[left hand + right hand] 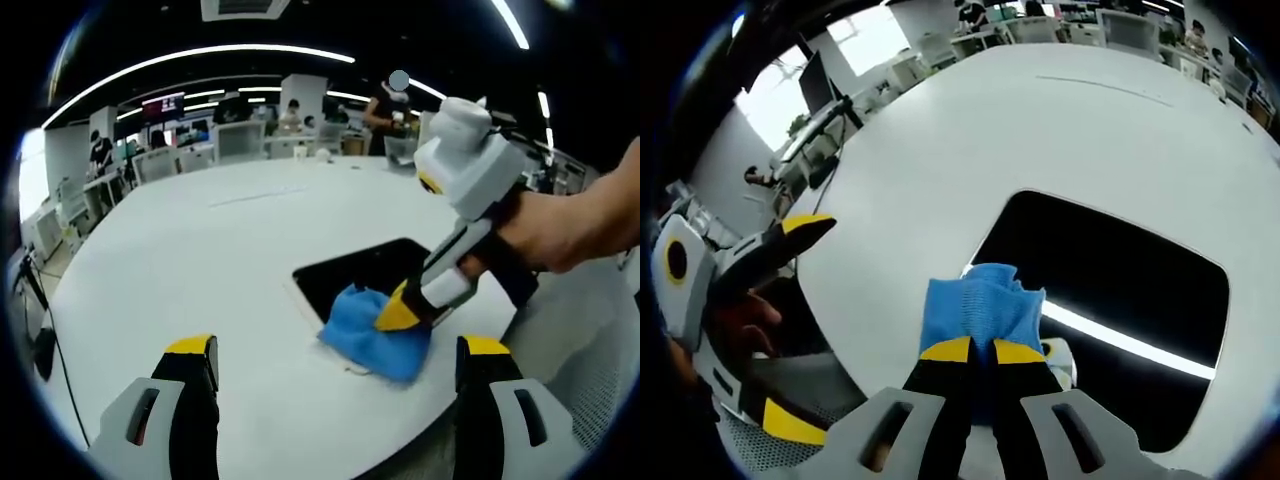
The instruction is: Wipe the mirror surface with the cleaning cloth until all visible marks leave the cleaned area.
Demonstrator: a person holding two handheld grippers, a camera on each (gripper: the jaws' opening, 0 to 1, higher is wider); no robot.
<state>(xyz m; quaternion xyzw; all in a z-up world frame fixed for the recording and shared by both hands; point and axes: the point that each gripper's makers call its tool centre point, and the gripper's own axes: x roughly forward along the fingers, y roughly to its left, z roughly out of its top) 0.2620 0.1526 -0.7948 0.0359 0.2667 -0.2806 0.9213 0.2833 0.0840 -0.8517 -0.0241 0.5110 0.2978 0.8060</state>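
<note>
A dark rectangular mirror lies flat on the round white table. A blue cleaning cloth rests over the mirror's near corner. My right gripper is shut on the cloth and presses it onto the mirror; a hand holds it from the right in the left gripper view. My left gripper hovers open above the table edge, short of the cloth, nothing between its yellow-tipped fingers. It also appears at the left of the right gripper view, left gripper.
Desks, monitors and seated people line the room beyond the table's far edge. A bright ceiling light reflects as a strip in the mirror. The white tabletop stretches wide left and beyond the mirror.
</note>
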